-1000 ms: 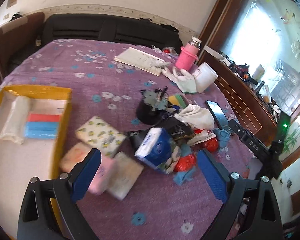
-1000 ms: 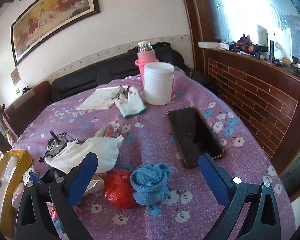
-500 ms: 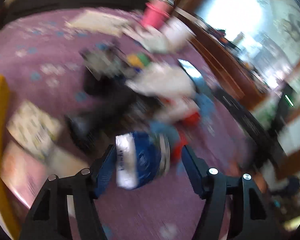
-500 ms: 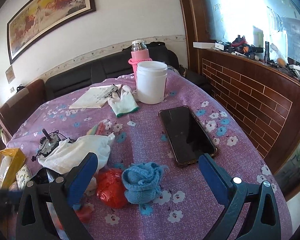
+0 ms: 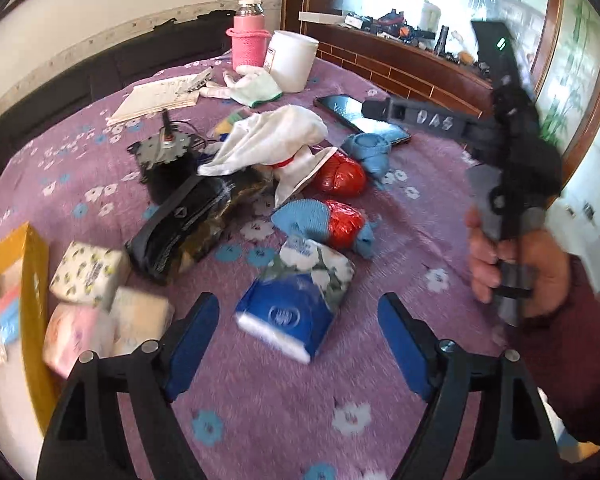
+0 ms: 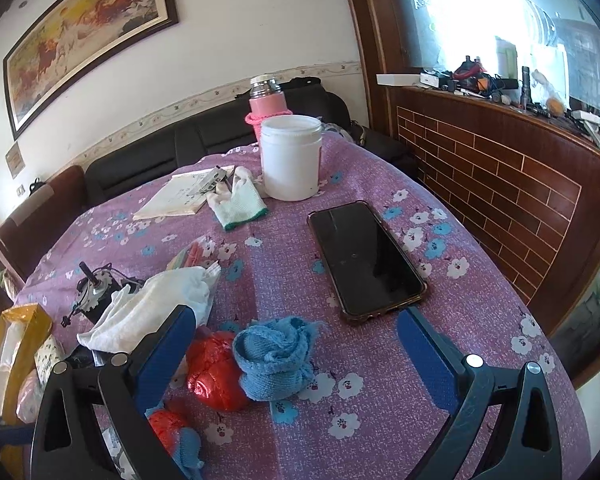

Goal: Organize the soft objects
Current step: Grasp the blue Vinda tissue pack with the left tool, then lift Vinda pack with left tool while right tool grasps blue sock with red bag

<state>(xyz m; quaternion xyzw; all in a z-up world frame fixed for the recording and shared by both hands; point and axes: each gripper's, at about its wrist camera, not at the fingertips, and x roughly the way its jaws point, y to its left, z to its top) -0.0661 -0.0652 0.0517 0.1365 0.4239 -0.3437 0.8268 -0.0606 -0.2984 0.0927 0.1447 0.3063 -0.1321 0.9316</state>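
Note:
My left gripper (image 5: 298, 344) is open, just in front of a blue tissue pack (image 5: 296, 304) lying on the purple flowered tablecloth. Three more tissue packs (image 5: 90, 276) lie left of it beside a yellow box (image 5: 36, 312). Beyond are a white cloth (image 5: 268, 140), a black pouch (image 5: 192, 220), red bundles (image 5: 340, 178) and blue socks (image 5: 368, 152). My right gripper (image 6: 296, 340) is open, above a rolled blue sock (image 6: 274, 362) and a red bundle (image 6: 212, 372). The right gripper body also shows in the left wrist view (image 5: 512, 160), held in a hand.
A phone (image 6: 364, 256) lies on the table right of centre. A white jar (image 6: 290, 156), a pink bottle (image 6: 268, 104), a white glove (image 6: 236, 200) and a notepad (image 6: 184, 198) stand at the far side. A small motor (image 6: 96, 292) sits left. A brick ledge runs along the right.
My left gripper swung right and dropped toward the blue tissue pack, then its jaws widened; the pack lies on the cloth in front of them. My right gripper edged slightly forward over the blue sock.

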